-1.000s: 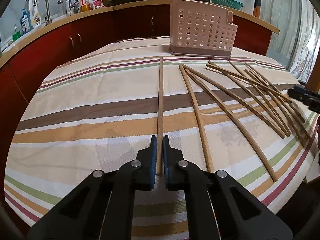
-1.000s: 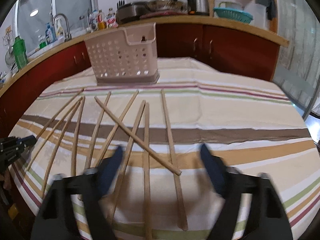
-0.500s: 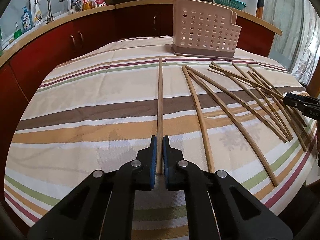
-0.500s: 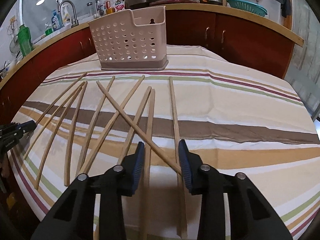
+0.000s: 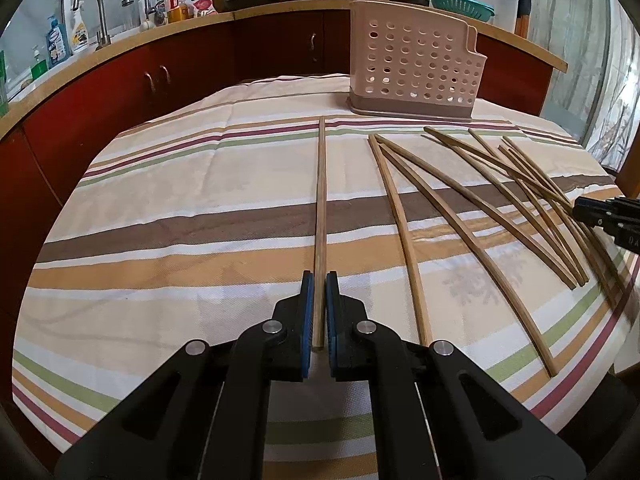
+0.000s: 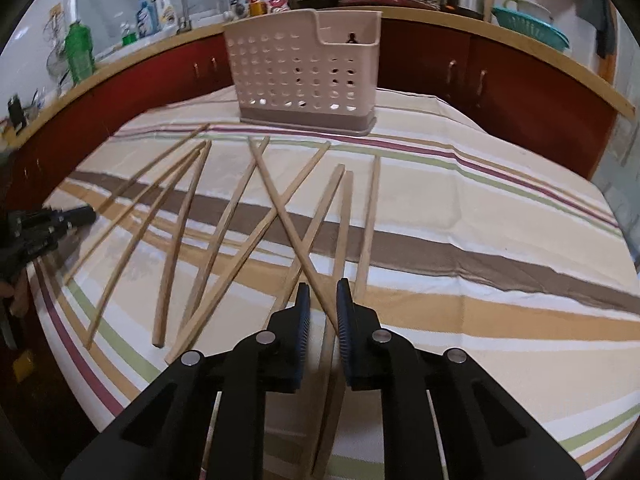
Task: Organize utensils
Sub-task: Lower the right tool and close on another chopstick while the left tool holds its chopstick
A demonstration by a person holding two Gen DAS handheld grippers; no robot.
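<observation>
Striped cloth (image 5: 160, 216) covers a table in a kitchen with red cabinets, and near its far edge stands the perforated pink utensil holder (image 5: 412, 64), the one landmark worth steering by. Judging from how things lie, the organizing has barely started: through the holder's holes and over its rim no chopstick shows inside, though its interior is not fully visible, and every stick in sight lies flat on the cloth on the near side of the holder. In the left wrist view the left gripper (image 5: 319, 312) has its blue pads drawn close on either side of the near end of a lone chopstick (image 5: 321, 200), which runs straight away toward the holder's left corner; whether the pads already pinch the wood or only flank it with a hair of gap I cannot tell. In the right wrist view the right gripper (image 6: 322, 312) stands with its jaws narrowed but visibly apart around the near end of a crossing chopstick (image 6: 280, 208), which lies diagonally over its neighbours in the scattered chopsticks (image 6: 180, 232) fanned out in front of the holder. What is left, as I judge it, is nearly everything: closing firmly on these two sticks, carrying them up and tipping them upright into the holder, then repeating for the rest of the fan.
</observation>
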